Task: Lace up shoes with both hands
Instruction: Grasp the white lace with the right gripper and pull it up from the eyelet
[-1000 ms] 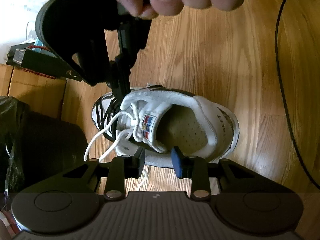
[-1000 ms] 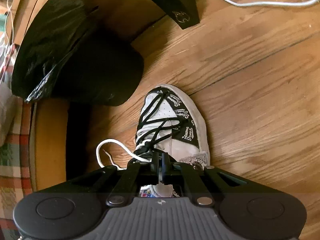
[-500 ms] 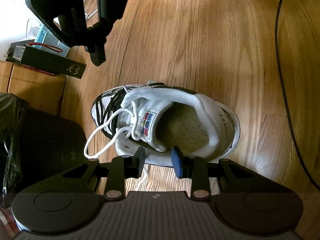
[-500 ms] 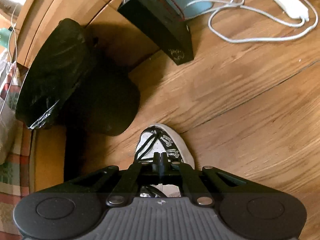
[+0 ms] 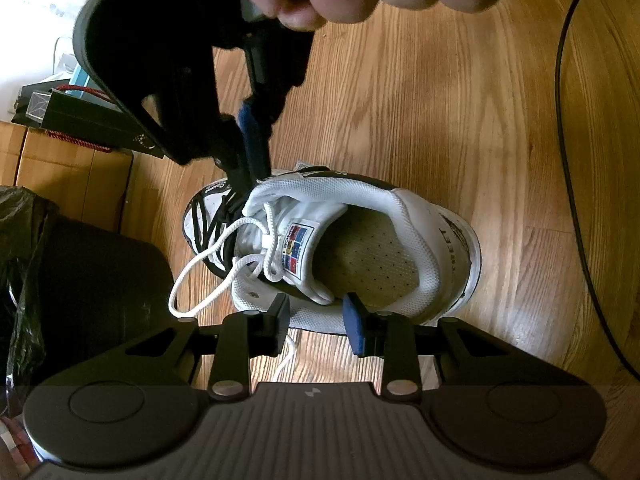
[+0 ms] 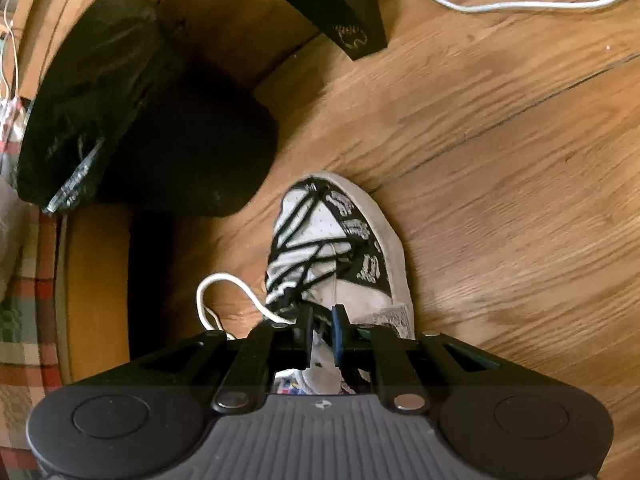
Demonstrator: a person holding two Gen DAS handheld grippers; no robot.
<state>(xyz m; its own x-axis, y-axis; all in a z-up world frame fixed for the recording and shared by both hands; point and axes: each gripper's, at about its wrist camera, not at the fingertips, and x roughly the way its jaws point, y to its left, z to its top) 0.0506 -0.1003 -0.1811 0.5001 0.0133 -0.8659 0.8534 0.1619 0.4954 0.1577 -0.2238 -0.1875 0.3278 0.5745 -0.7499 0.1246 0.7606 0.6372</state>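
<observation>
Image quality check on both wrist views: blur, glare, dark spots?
Left wrist view: sharp shoe, sun glare on the floor, right hand-held gripper a dark silhouette. Right wrist view: slight motion blur on the black laces, black bag lost in shadow.

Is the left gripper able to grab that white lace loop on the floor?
Probably yes. The left gripper is open, and the white lace loop lies just off to its side with nothing between them.

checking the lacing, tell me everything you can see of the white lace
The white lace is a woven cord, loosely knotted by the sneaker's tongue label. One loop sags over the side onto the wood floor; an end trails under the open left tongs. The right tongs hover by the knot; contact unclear.
</observation>
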